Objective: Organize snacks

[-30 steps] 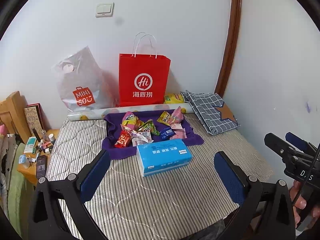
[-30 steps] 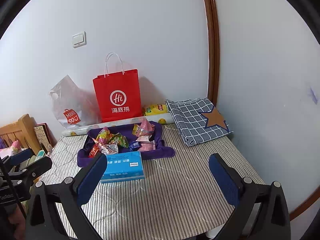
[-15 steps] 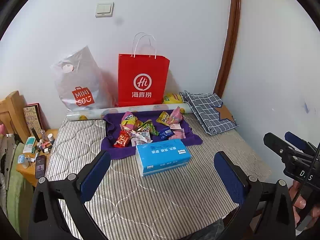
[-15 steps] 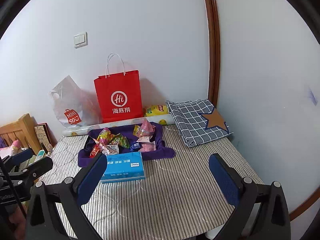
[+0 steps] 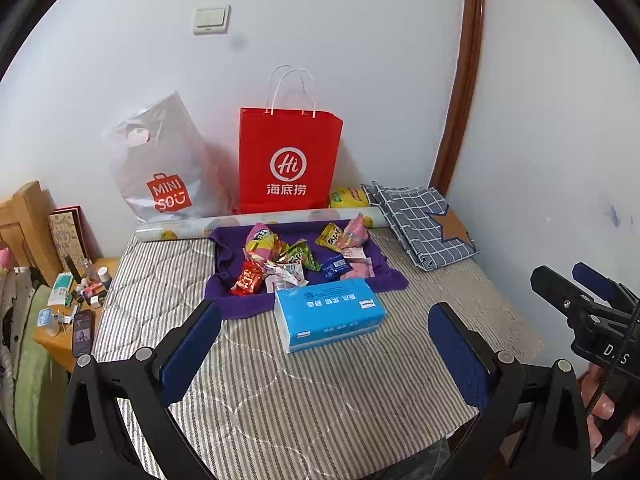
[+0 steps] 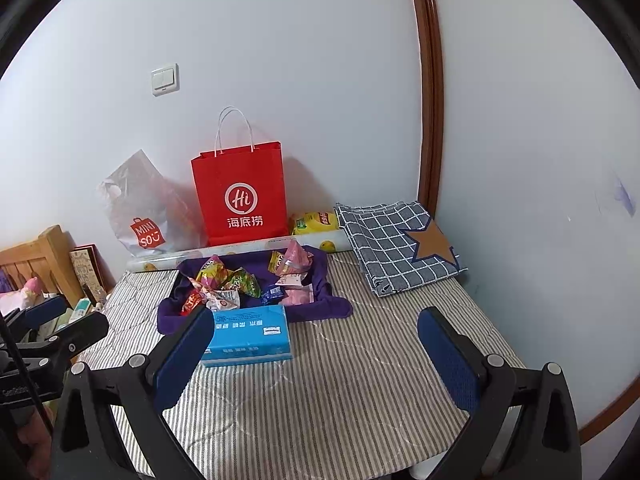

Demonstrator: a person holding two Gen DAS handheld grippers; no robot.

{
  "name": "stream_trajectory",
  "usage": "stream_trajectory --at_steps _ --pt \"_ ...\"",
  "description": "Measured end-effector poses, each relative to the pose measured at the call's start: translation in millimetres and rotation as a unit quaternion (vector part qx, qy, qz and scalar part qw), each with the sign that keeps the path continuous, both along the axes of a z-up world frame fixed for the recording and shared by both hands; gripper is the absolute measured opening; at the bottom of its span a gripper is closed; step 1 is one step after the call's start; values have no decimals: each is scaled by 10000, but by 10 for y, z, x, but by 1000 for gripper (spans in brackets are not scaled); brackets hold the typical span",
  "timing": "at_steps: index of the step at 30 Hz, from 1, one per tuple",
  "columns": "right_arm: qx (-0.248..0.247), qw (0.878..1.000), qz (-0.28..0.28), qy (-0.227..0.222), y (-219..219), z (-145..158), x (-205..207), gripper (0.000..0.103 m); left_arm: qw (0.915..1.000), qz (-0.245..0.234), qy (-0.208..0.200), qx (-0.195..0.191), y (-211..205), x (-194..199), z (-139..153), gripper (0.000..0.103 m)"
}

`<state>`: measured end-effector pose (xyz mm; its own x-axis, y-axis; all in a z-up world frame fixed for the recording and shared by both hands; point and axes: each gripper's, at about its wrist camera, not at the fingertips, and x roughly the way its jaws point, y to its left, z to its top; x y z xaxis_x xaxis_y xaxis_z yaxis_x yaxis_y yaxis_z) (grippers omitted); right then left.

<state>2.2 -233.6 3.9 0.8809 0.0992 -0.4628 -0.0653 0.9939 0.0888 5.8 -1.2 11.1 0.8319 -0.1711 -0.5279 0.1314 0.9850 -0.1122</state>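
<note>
A: Snacks: a heap of small crinkly foil and plastic snack packets [image 5: 294, 258] on a purple cloth tray with soft raised edges [image 5: 232, 304], middle of the frame, upper centre of the striped quilted mattress [image 5: 280, 392]. A blue rectangular tissue pack [image 5: 331, 318] lies touching the tray's near edge.

B: Handling?

A: My judgement: light, limp, slippery film. Contents probably crush easily. Best taken by a crimped end seal or a corner, not the belly. The red packet [image 5: 249, 283] at the tray's lower left corner sits apart enough to pinch cleanly.

B: Grippers?

A: Left gripper [image 5: 324, 354], bottom of its own frame, jaws spread wide, nothing between them. Right gripper [image 6: 316, 356] likewise wide and empty. Both hang well short of the heap; the tissue pack lies between them and the packets.

B: Elsewhere?

A: Red paper carrier bag with white handles [image 5: 290, 160] stands upright against the wall behind the tray, upper centre. Whether it is the destination, cannot tell.
</note>
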Motion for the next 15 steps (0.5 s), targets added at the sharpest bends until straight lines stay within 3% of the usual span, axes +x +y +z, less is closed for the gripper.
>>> stream_trajectory --at_steps 15 --pt "-62 9995 322 13 84 -125 225 103 9998 145 92 -57 90 199 -116 102"
